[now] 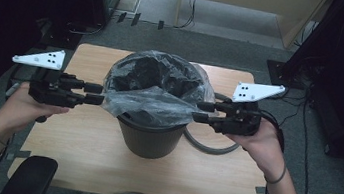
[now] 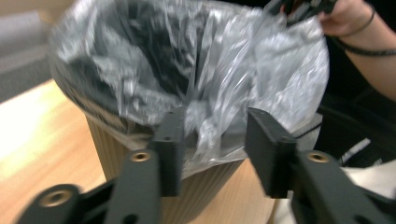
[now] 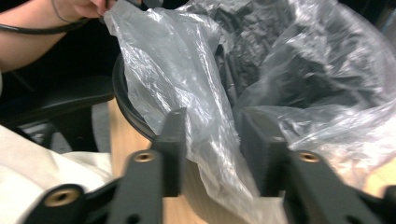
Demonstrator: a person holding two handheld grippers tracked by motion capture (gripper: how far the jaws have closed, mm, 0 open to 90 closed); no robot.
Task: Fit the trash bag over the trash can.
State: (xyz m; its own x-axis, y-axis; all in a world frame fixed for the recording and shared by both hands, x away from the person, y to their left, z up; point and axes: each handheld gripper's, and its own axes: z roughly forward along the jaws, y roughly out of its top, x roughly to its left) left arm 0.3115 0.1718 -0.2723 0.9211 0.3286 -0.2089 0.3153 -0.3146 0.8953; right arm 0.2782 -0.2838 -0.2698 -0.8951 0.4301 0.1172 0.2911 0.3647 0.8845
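A dark round bin (image 1: 149, 137) stands mid-table, lined with a clear plastic bag (image 1: 151, 102) whose rim is pulled up over its mouth. My left gripper (image 1: 93, 94) reaches the bag's left edge. In the left gripper view its jaws (image 2: 212, 140) stand apart, with bag film (image 2: 210, 60) hanging between them and the ribbed bin wall (image 2: 112, 149) below. My right gripper (image 1: 203, 111) is at the bag's right edge. In the right gripper view its jaws (image 3: 212, 144) are also apart, a fold of the bag (image 3: 168, 60) lying between them unpinched, above the bin rim (image 3: 126, 107).
The bin sits on a small wooden table (image 1: 82, 151). A grey hose loop (image 1: 208, 147) lies right of the bin. Black chair armrests (image 1: 31, 177) flank the near edge. Dark equipment and cables line both sides of the floor.
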